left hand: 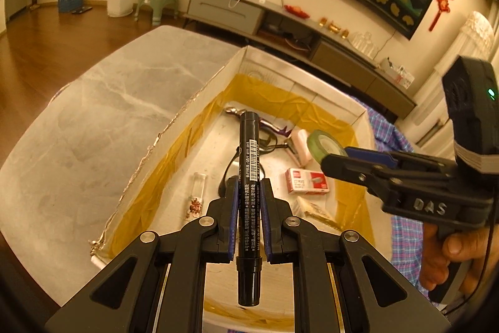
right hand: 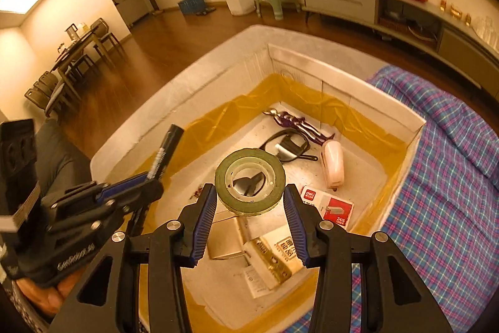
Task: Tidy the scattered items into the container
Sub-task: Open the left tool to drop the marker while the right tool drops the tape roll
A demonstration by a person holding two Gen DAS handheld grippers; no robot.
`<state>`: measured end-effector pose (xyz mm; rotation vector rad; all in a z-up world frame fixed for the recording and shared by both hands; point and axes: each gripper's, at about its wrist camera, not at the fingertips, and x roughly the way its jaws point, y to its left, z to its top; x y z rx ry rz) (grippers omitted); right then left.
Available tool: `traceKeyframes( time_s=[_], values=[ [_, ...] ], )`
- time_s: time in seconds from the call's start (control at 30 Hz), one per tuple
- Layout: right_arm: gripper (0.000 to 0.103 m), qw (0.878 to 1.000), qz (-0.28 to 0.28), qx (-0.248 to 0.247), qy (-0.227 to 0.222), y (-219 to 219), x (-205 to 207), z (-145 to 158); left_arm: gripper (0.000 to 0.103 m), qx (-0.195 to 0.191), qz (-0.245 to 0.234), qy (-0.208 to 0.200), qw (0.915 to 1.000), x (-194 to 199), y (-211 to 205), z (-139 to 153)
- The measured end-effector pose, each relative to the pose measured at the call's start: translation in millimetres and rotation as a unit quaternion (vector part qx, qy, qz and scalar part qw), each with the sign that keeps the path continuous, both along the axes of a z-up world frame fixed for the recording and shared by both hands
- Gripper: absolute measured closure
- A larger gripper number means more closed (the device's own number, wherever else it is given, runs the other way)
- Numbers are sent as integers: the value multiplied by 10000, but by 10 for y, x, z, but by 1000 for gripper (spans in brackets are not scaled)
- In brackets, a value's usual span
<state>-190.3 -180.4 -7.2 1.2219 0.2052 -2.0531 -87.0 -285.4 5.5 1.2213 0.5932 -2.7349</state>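
Left gripper is closed tight on a black marker, pads pinching the barrel about midway; the marker runs along the finger axis with its cap end toward the camera and its far end out over the box. In the right wrist view the same marker sticks up and outward from the left gripper, above the near-left wall of the box. The cardboard box sits on a grey marbled table; its inner walls are lined low down with yellow-brown tape. On the box floor: a small clear vial at left, black-framed glasses near the middle, a purple and silver figurine toward the far corner, a pink stapler right of the glasses, a red and white staples box nearer the camera, and a gold-printed packet nearest. Right gripper is spread wide; a roll of green tape sits between the fingertips above the box interior, though contact with the pads cannot be told here. In the left wrist view the tape roll sits at the tip of the right gripper. A plaid cloth lies just beside the box's right wall.
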Motion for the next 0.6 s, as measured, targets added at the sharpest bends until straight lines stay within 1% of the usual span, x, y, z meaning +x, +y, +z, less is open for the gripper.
traceKeyframes(
  time_s=[0.13, 0.4, 0.43, 0.47, 0.5, 0.53, 0.6],
  values=[
    [57, 9997, -1, 207, -111, -87, -124, -100, 90, -19, -33, -116, 9999, -28, 24, -55],
    [57, 9985, -29, 505, -215, -231, -295, -222, 89, -49, 42, -182, 9998, -26, 17, -76],
    [56, 9983, -42, 523, -237, -246, -317, -241, 88, -55, 84, -185, 9998, -26, 6, -78],
    [56, 9982, -69, 526, -284, -257, -345, -265, 76, -43, 122, -193, 9997, -25, -7, -78],
    [54, 9980, -115, 516, -352, -259, -376, -291, 69, -22, 161, -204, 9997, -21, -25, -79],
    [49, 9978, -179, 488, -419, -252, -403, -315, 66, -1, 191, -198, 9996, -11, -42, -79],
    [49, 9976, -268, 407, -501, -226, -428, -341, 66, -6, 230, -187, 9996, 10, -61, -70]
  ],
)
